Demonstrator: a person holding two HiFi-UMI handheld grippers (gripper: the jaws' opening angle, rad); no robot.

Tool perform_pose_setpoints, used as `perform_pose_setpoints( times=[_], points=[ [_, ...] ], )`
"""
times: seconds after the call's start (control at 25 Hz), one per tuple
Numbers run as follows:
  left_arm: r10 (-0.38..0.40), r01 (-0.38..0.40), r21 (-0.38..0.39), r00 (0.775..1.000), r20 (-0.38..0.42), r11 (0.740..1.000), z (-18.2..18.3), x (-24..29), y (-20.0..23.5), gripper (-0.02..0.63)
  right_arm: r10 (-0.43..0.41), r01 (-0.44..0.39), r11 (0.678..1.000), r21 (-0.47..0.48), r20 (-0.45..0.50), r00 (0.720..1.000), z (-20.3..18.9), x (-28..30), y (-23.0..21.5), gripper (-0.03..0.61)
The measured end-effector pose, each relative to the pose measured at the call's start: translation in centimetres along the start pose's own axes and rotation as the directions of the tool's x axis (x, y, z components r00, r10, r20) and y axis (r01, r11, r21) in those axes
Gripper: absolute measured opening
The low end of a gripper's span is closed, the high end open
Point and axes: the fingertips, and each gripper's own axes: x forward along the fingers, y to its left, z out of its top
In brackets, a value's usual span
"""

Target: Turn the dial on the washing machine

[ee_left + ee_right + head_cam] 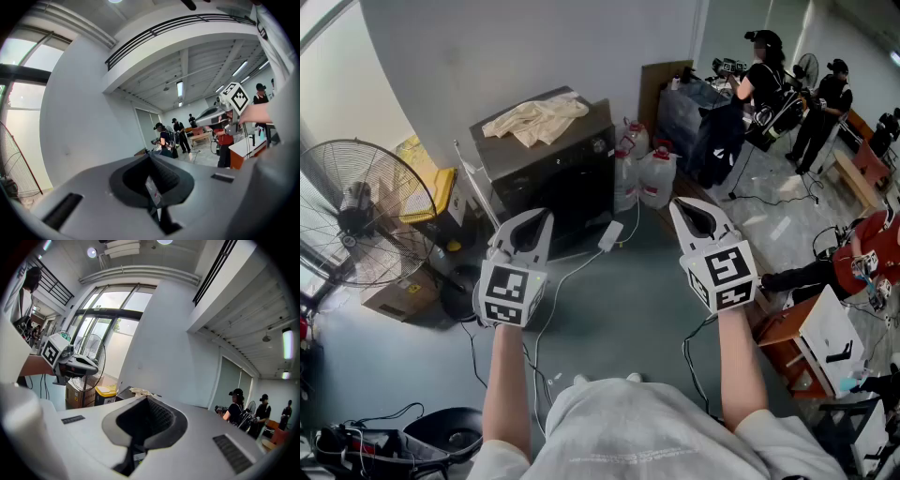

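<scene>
The washing machine (546, 178) was seen standing against the wall ahead, well apart from both grippers, with a crumpled cloth (536, 117) lying on its lid. The left gripper (542, 217) and the right gripper (682, 206) were held nearly level in front of the person. Each had its jaws clenched together, with nothing between them.

Trouble was judged likeliest during the approach. The standing fan (358, 225) on the left could be struck if the left gripper were swung wide. The water jugs (654, 176), set just beside the machine's right side, could be knocked over in the same way by the right gripper. The white cable with its plug block (610, 234) was trailed across the floor in front of the machine. It could be caught underfoot and pulled. Lastly, with jaws kept shut the dial could only be nudged, not gripped. If they were not released in time, the knob might be slipped past or a neighbouring control pressed.

The machine's front was left in shadow and partly covered by the left gripper in the head view. Only its top and the cloth were shown in the right gripper view. The fan was cut off at the frame's edge. The dial itself could not be made out in any view.
</scene>
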Motion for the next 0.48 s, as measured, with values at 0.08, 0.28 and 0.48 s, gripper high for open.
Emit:
perform_pose_setpoints(
  times=[0.08,0.28,0.48],
  points=[
    [0.009,-0.009,-0.006,1.000,0.002,1.000,0.3,0.2,-0.4,0.015,0.007,-0.007,1.000,-0.001,0.006,1.000,-0.1,-0.1,-0.4,0.015],
    [0.022,-0.022,-0.005,1.000,-0.006,1.000,1.0,0.7,-2.1,0.015,0.026,-0.027,0.999,0.021,0.043,0.999,-0.5,-0.9,-1.8,0.015],
    [0.049,-0.049,-0.050,0.999,-0.005,0.998,1.3,0.6,-3.5,0.015,0.056,-0.058,0.998,0.018,0.073,0.996,-1.3,-1.6,-2.9,0.015]
  ],
)
